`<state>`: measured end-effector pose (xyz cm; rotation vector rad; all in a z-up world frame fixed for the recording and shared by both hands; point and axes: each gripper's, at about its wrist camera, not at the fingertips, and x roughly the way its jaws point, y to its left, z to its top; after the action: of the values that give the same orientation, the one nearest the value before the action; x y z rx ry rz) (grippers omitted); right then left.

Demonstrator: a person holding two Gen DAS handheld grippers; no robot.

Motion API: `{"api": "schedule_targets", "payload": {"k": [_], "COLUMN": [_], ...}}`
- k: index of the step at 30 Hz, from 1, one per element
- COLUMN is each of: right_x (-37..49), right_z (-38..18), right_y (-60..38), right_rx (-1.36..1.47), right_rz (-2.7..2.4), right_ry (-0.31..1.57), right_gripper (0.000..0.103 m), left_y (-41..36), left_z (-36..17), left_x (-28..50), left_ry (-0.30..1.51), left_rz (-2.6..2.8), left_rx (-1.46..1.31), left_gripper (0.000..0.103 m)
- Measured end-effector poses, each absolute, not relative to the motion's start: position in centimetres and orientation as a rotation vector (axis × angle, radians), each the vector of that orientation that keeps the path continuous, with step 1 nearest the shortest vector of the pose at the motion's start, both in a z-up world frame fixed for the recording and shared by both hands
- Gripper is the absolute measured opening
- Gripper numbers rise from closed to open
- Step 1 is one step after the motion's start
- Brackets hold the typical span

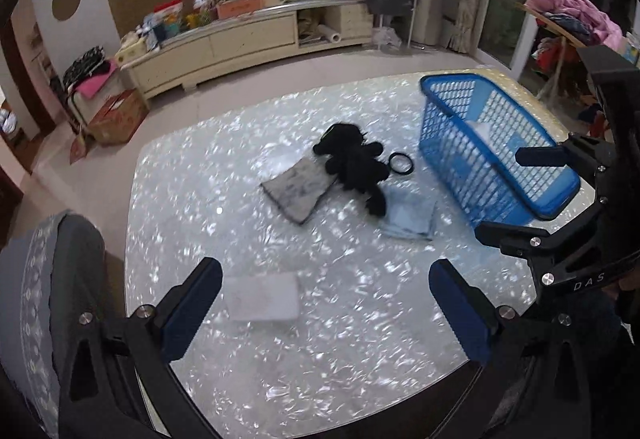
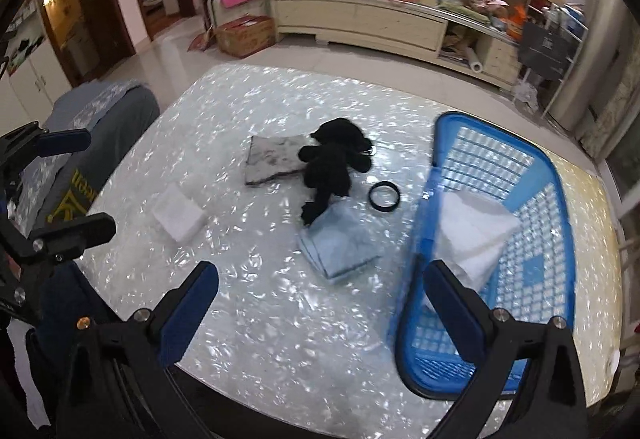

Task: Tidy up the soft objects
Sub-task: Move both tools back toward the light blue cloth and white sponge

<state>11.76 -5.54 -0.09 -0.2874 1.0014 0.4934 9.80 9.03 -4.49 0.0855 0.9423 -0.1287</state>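
Both tongs apart, empty: left (image 1: 326, 303) near sponge (image 1: 264, 297); right (image 2: 320, 303) beside basket (image 2: 560, 223). Plush (image 2: 330, 163) mid-table, touching cloth (image 2: 340, 243).

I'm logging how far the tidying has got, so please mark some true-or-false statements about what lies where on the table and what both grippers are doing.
1. The blue basket already holds a white folded cloth. True.
2. The black plush toy is inside the basket. False: it lies on the table, partly over the grey cloth and the light blue cloth.
3. The left gripper is shut on the white sponge. False: its jaws are open and empty, with the sponge lying on the table ahead of them.
4. The right gripper is open and holds nothing. True.
5. A black ring lies on the table between the plush toy and the basket. True.
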Motion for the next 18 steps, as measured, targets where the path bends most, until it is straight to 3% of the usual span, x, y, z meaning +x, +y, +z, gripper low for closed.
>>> {"api": "schedule_targets", "payload": {"k": [18], "right_x": [15.3], "right_z": [-8.3], "right_y": [2.1], "right_rx": [-0.414], "right_rz": [0.573], "right_ry": [1.147], "right_gripper": [0.092], "left_y": [15.2], "left_z": [-14.2], "left_x": [13.2], "left_ry": [1.121], "left_rz": [-0.062], "left_rx": [-0.015], "left_gripper": [0.103]}}
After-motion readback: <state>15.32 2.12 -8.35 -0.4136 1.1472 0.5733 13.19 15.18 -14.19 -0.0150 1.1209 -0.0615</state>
